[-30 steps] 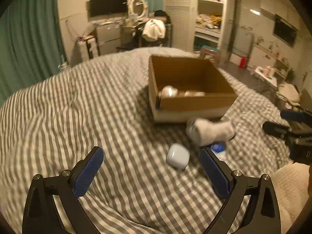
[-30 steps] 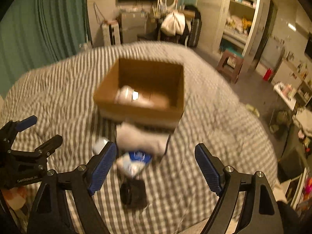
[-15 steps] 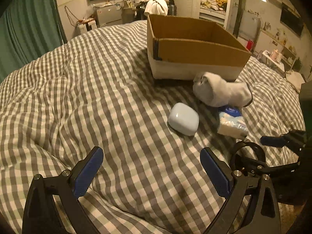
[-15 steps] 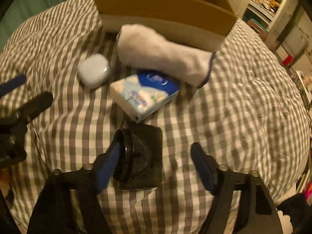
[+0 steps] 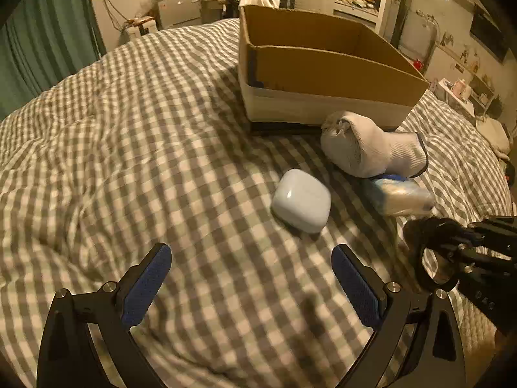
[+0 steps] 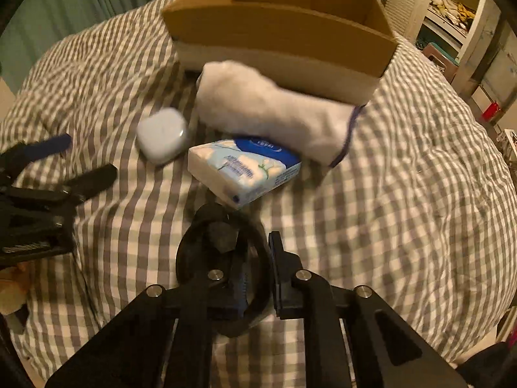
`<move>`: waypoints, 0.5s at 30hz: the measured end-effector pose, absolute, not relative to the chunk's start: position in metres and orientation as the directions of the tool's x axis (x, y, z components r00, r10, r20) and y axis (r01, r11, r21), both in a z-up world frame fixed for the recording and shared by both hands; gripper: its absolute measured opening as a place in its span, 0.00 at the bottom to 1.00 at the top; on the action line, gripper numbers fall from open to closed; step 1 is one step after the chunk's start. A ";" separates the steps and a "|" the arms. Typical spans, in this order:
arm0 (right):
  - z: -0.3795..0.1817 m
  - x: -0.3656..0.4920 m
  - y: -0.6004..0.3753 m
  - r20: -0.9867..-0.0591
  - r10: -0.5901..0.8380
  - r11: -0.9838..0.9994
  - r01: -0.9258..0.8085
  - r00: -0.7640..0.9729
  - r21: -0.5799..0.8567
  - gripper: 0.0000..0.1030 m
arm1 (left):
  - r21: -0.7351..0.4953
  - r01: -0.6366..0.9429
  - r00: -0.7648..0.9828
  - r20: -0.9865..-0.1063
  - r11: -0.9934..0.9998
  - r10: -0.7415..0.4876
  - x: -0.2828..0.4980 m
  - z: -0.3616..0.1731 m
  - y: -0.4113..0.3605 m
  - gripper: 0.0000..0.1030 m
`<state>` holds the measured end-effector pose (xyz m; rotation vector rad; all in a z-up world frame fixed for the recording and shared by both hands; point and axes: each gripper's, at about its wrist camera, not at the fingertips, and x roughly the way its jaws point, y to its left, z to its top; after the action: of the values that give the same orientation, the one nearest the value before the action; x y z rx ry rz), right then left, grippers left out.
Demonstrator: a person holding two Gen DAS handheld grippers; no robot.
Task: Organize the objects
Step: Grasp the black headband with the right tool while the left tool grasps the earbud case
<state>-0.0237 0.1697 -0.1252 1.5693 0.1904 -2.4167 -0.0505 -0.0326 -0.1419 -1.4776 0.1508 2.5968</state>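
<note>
A cardboard box (image 5: pixel 323 68) stands on the checked bed, also in the right wrist view (image 6: pixel 278 32). In front of it lie a rolled white sock (image 5: pixel 371 148) (image 6: pixel 274 110), a tissue pack (image 5: pixel 400 194) (image 6: pixel 242 168) and a pale blue earbud case (image 5: pixel 302 200) (image 6: pixel 161 135). My right gripper (image 6: pixel 255 271) is shut on a black round object (image 6: pixel 223 258), seen from the left wrist view (image 5: pixel 433 252). My left gripper (image 5: pixel 252 284) is open and empty, just short of the earbud case.
The checked duvet (image 5: pixel 129 129) covers the whole bed. Green curtains (image 5: pixel 42 38) hang at the left. Shelves, a desk and clutter stand beyond the bed's far and right edges.
Both grippers moved down and forward toward the objects. My right gripper closed around the black round object. My left gripper stayed open and came nearer the earbud case.
</note>
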 end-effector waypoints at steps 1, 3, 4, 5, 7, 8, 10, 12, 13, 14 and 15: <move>-0.123 -0.024 0.174 -0.908 -0.130 -0.961 0.275 -0.398 0.017 0.09 | 0.014 -0.185 -0.499 -0.863 -0.983 0.081 -0.055 -0.144 -0.029 0.99; -0.118 -0.030 0.178 -0.901 -0.120 -0.964 0.267 -0.416 0.005 0.09 | 0.022 -0.197 -0.494 -0.866 -0.980 0.080 -0.062 -0.149 -0.023 0.99; -0.117 -0.030 0.182 -0.898 -0.124 -0.965 0.261 -0.423 0.010 0.09 | 0.026 -0.201 -0.490 -0.868 -0.979 0.077 -0.066 -0.152 -0.019 0.99; -0.116 -0.034 0.179 -0.895 -0.131 -0.966 0.259 -0.427 0.018 0.09 | 0.025 -0.205 -0.483 -0.872 -0.978 0.080 -0.071 -0.155 -0.016 0.99; -0.109 -0.036 0.186 -0.885 -0.141 -0.967 0.251 -0.444 0.028 0.09 | 0.021 -0.210 -0.468 -0.880 -0.977 0.082 -0.079 -0.161 -0.010 0.99; -0.107 -0.038 0.189 -0.880 -0.142 -0.968 0.249 -0.452 0.028 0.09 | 0.022 -0.212 -0.463 -0.883 -0.977 0.080 -0.083 -0.164 -0.008 0.99; -0.104 -0.041 0.194 -0.874 -0.146 -0.969 0.243 -0.463 0.034 0.09 | 0.035 -0.218 -0.458 -0.886 -0.975 0.071 -0.090 -0.169 -0.001 0.99; -0.104 -0.043 0.197 -0.872 -0.161 -0.970 0.239 -0.462 0.052 0.09 | 0.052 -0.224 -0.460 -0.886 -0.973 0.059 -0.095 -0.173 0.004 0.98; -0.105 -0.044 0.199 -0.872 -0.164 -0.970 0.237 -0.461 0.058 0.09 | 0.060 -0.227 -0.463 -0.885 -0.972 0.053 -0.098 -0.176 0.007 0.96; -0.106 -0.045 0.198 -0.873 -0.164 -0.970 0.237 -0.459 0.058 0.09 | 0.067 -0.225 -0.467 -0.883 -0.972 0.047 -0.100 -0.177 0.008 0.94; -0.107 -0.046 0.198 -0.873 -0.163 -0.970 0.236 -0.459 0.057 0.09 | 0.075 -0.221 -0.472 -0.881 -0.972 0.039 -0.101 -0.178 0.009 0.88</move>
<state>-0.0459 0.1982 -0.1067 1.4836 0.1052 -2.4979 -0.1013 0.0094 -0.1778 -1.5234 0.2675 2.5577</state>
